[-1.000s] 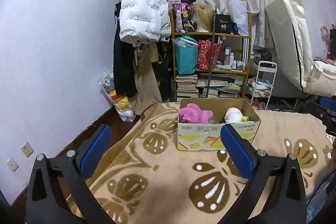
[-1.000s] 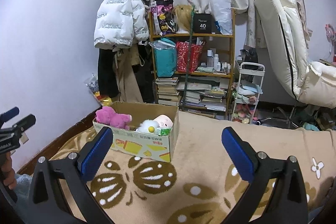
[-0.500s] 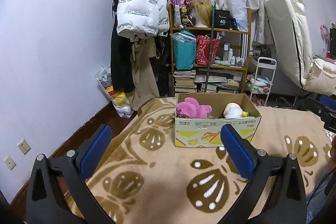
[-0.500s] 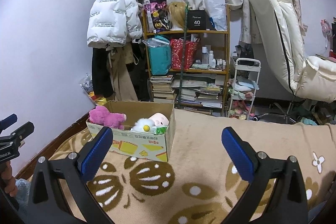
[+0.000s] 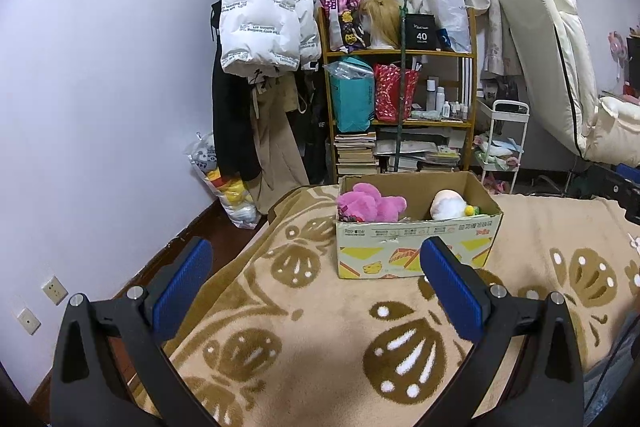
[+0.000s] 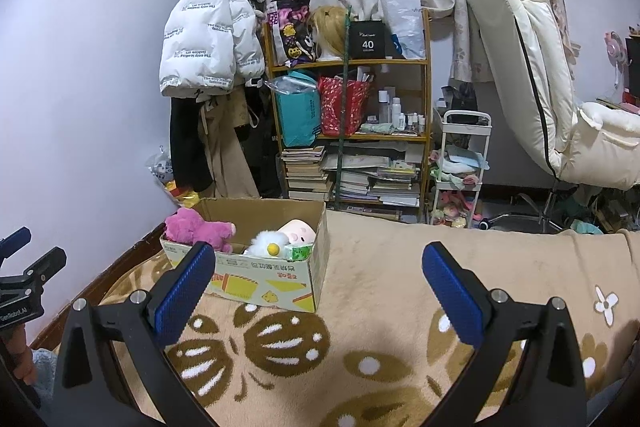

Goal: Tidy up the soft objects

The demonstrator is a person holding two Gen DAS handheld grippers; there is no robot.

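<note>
Currently both tools idle over patterned blanket (image 5: 320,347), nothing held. Left gripper (image 5: 316,267): jaws spread wide, empty. Right gripper (image 6: 320,271): jaws spread wide, empty. Cardboard box (image 5: 416,251) on blanket, ahead of both, apart from either. From left wrist view: box ahead, slightly right of centre line, long side across the view. From right wrist view: box (image 6: 256,279) ahead and to the left, seen corner-on. Inside: pink plush (image 5: 372,203) at box's left end; white plush (image 5: 448,205) with yellow spot nearer right end; peach-coloured round toy (image 6: 298,231) just beside it. Judgement: left gripper nearer and better lined up, pink plush almost straight ahead; likely a forward reach over the near wall. No loose soft item visible on blanket.
</note>
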